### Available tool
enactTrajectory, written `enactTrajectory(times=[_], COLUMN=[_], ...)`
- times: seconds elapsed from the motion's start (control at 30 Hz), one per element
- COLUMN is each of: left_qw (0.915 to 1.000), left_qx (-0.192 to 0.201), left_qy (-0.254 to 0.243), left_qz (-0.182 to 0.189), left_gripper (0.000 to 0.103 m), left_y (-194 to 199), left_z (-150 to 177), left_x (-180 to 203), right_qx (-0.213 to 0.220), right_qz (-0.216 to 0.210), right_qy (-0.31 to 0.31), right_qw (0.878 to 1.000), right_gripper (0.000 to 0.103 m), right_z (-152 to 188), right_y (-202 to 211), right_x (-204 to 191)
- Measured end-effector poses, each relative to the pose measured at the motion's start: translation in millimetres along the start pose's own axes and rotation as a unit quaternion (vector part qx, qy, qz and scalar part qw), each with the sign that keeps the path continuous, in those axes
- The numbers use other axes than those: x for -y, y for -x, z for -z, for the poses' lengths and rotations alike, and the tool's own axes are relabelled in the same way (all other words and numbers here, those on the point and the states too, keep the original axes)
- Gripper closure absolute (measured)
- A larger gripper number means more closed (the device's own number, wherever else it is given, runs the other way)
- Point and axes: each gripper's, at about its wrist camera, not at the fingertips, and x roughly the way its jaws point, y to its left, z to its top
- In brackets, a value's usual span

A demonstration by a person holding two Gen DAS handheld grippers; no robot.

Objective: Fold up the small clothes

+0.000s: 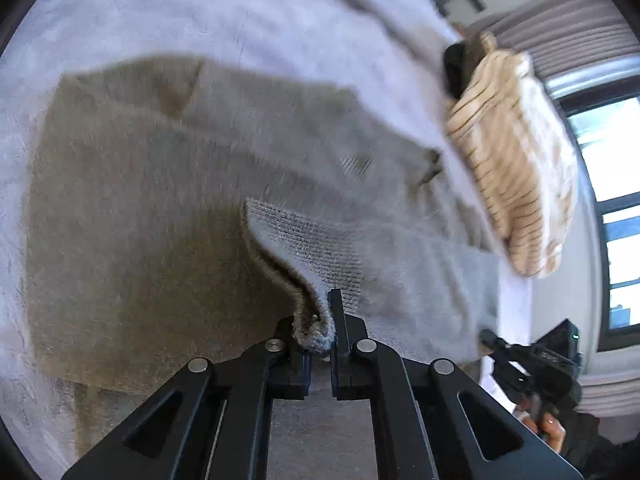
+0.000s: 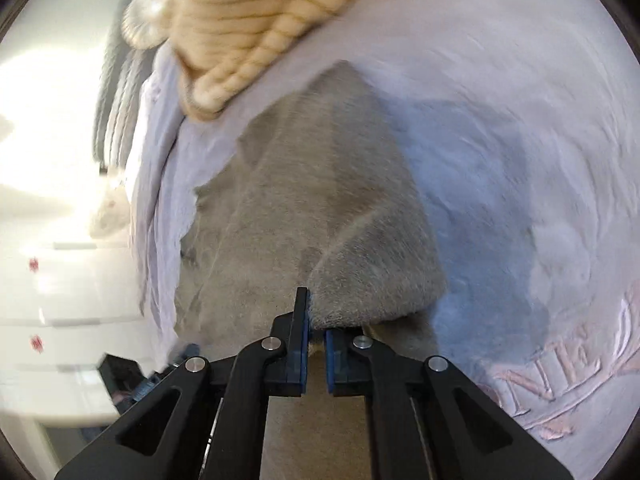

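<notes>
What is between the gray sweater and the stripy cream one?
Just bare lilac blanket separates the gray sweater from the stripy cream sweater, seen in the right wrist view.

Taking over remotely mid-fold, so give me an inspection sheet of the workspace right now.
Surface: pale lilac bedspread, raised lettering at one edge.
Job's things: grey-brown knit garment spread flat, near edge lifted.
Clutter: cream striped knit piled beside it.
Grippers: left gripper shut on a bunched garment edge; right gripper shut on a garment fold.
Cables: nothing seen.
Surroundings: window, grey curtain; both views blurred.
</notes>
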Motion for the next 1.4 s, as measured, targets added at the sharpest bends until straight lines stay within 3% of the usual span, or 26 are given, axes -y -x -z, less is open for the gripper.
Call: enactTrajectory(times=[0.07, 0.17, 0.27, 0.33, 0.37, 0.5, 0.6, 0.63, 0.67, 0.73, 0.8, 0.9, 1.03, 1.1, 1.13, 1.2, 1.27, 1.4], left_qw=[0.9998, 0.9997, 0.9985, 0.9989, 0.9981, 0.9937, 0.9909, 0.9905, 0.9902, 0.9907, 0.9923, 0.9936, 0.9912, 0.9901, 0.9902, 0.9906, 0.9904, 0.9881], left_qx=[0.014, 0.005, -0.013, -0.006, 0.000, 0.016, 0.023, 0.026, 0.029, 0.034, 0.032, 0.026, 0.010, 0.014, 0.015, 0.015, 0.014, 0.017], left_qy=[-0.014, -0.016, -0.017, -0.008, -0.006, -0.006, -0.017, -0.022, -0.028, -0.037, -0.037, -0.037, -0.048, -0.051, -0.048, -0.041, -0.039, -0.049], left_qz=[-0.002, -0.015, -0.050, -0.046, -0.062, -0.110, -0.132, -0.133, -0.133, -0.127, -0.114, -0.104, -0.123, -0.130, -0.130, -0.130, -0.132, -0.145], left_gripper=[0.096, 0.096, 0.096, 0.092, 0.092, 0.092, 0.092, 0.092, 0.092, 0.092, 0.092, 0.092, 0.092, 0.092, 0.092, 0.092, 0.092, 0.092], left_y=[12.1, 9.5, -0.5, 6.6, 12.9, 32.6, 48.2, 51.0, 52.4, 52.3, 43.9, 20.8, -4.6, -6.8, -5.9, -5.1, -4.6, -8.9], left_z=[3.6, 11.6, 21.6, 24.6, 24.8, 24.2, 22.8, 22.4, 22.1, 19.3, 14.8, 10.4, 13.9, 16.0, 16.4, 17.2, 17.9, 19.9], left_x=[0.0, -9.6, -22.0, -29.3, -32.0, -43.4, -44.2, -41.7, -37.9, -28.4, -17.4, -1.1, 7.4, 7.9, 7.2, 5.6, 4.8, 11.7], right_qx=[-0.009, -0.028, -0.029, -0.030, -0.032, -0.040, -0.014, -0.002, 0.013, 0.034, 0.041, 0.030, -0.006, -0.028, -0.035, -0.018, 0.008, 0.043], right_qz=[0.020, 0.041, 0.031, 0.030, 0.033, 0.049, 0.032, 0.026, 0.026, 0.037, 0.037, -0.002, -0.059, -0.082, -0.080, -0.047, 0.004, 0.164], right_qy=[0.037, 0.046, 0.033, 0.036, 0.040, 0.059, 0.088, 0.094, 0.099, 0.096, 0.083, 0.037, -0.018, -0.036, -0.027, 0.041, 0.121, 0.231], right_qw=[0.999, 0.998, 0.999, 0.998, 0.998, 0.996, 0.996, 0.995, 0.995, 0.994, 0.995, 0.999, 0.998, 0.996, 0.996, 0.998, 0.993, 0.958], right_gripper=[0.096, 0.096, 0.096, 0.096, 0.095, 0.091, 0.089, 0.079, 0.060, 0.045, 0.045, 0.045, 0.049, 0.080, 0.089, 0.089, 0.090, 0.095], right_z=[1.4, 5.2, 6.8, 6.8, 7.5, 12.6, 17.3, 16.5, 11.1, -5.6, -26.3, -60.4, -87.1, -91.1, -91.2, -87.2, -78.8, -65.1], right_y=[-0.9, -8.9, -17.2, -16.9, -15.2, 4.0, 36.9, 45.9, 55.5, 63.4, 60.9, 45.3, 13.2, -1.0, -3.6, 6.2, 20.0, 17.7], right_x=[-3.9, 4.7, 10.6, 12.4, 13.4, 12.5, 4.4, 2.5, 2.2, 6.7, 14.0, 33.6, 51.2, 52.5, 48.0, 25.1, -0.6, -19.3])
